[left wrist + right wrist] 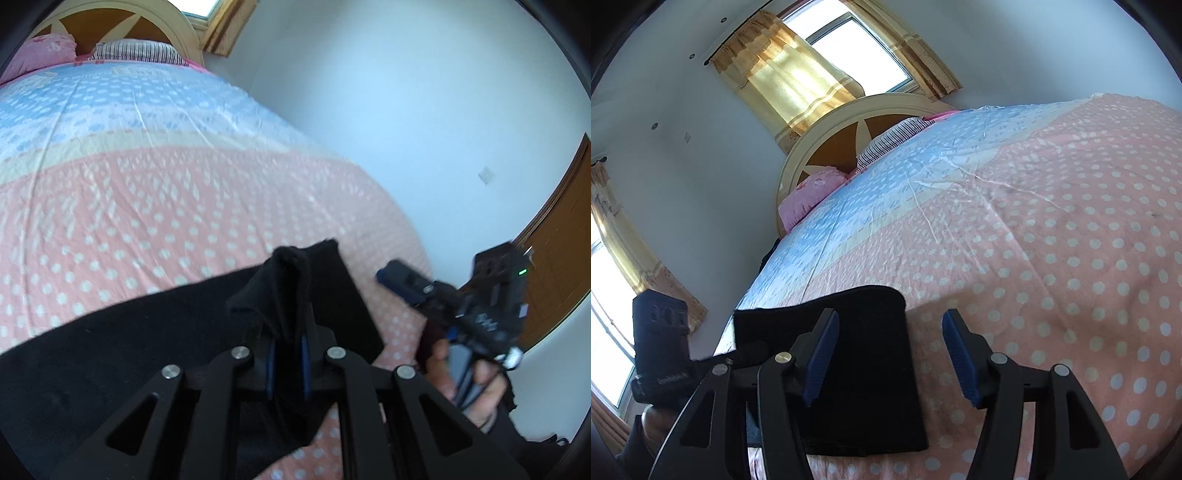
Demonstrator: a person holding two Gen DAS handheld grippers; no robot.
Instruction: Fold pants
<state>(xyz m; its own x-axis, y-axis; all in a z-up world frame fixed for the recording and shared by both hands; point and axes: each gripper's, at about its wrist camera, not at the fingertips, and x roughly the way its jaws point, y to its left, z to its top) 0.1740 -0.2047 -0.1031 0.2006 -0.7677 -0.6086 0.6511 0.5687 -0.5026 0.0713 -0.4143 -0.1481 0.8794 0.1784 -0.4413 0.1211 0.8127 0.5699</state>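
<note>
Black pants (pixel 110 350) lie flat on the pink dotted bedspread (pixel 147 221) near the bed's front edge. My left gripper (pixel 288 354) is shut on a bunched-up edge of the pants, and the cloth rises in a peak over the blue pads. In the right wrist view the pants (pixel 871 369) show as a folded black rectangle. My right gripper (pixel 891 317) is open above their right edge; the left pad (pixel 820 354) is over the cloth and the right one over the bedspread. Nothing is pinched between them. From the left wrist camera, a hand holds the right gripper (pixel 395 277) to the right.
The bed stretches away to a pink pillow (pixel 809 195), a striped pillow (pixel 890 140) and a round headboard (pixel 831 147). Curtained windows (pixel 849 48) sit behind it. A white wall and a wooden door (pixel 554 240) stand to the right of the bed.
</note>
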